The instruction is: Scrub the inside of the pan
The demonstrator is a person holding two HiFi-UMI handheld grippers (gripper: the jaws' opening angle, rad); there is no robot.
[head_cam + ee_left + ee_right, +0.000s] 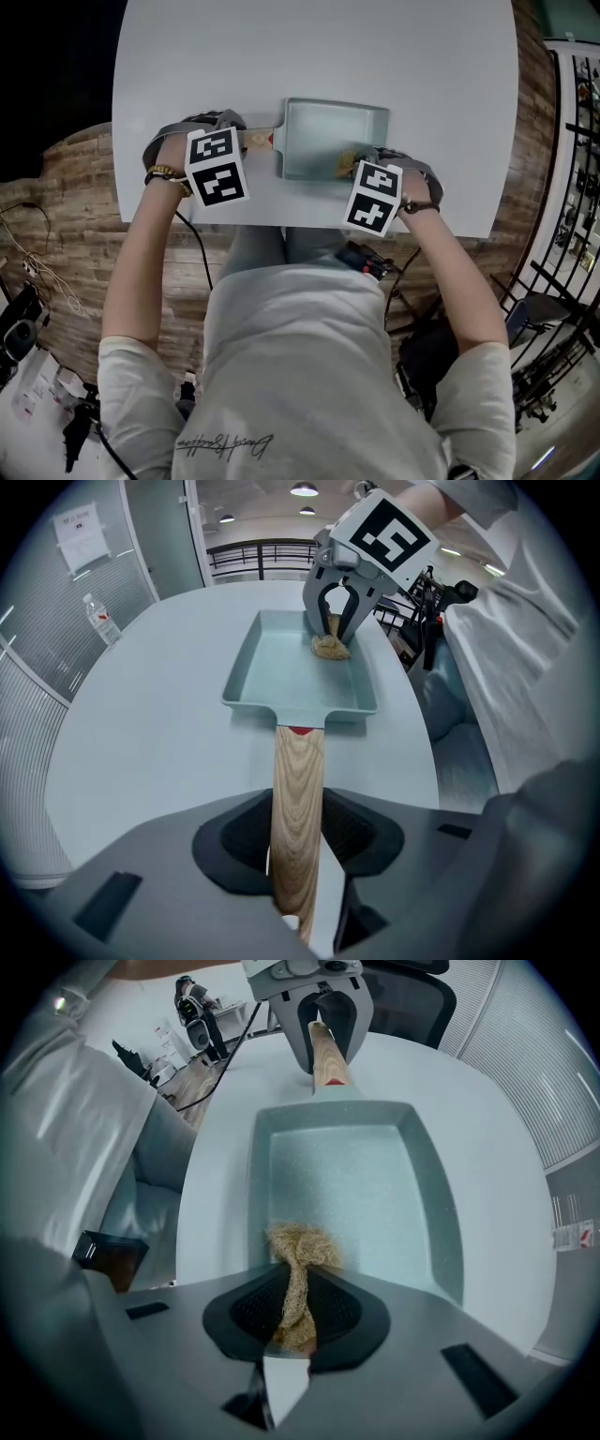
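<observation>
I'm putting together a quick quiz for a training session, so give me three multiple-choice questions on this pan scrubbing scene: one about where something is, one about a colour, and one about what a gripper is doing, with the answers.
1. Where in the pan does the scrubber sit?
A. at the handle end
B. at the end far from the handle
C. outside it, on the table

2. What colour is the pan?
A. black
B. red
C. pale blue-green

3. What is the left gripper doing?
A. shut on the handle
B. open above the table
C. shut on the scrubber

Answers: 1 B, the scrubber lies by the wall opposite the handle; 2 C, the pan's floor and walls all show pale blue-green; 3 A, its jaws press on the handle's two sides.
</observation>
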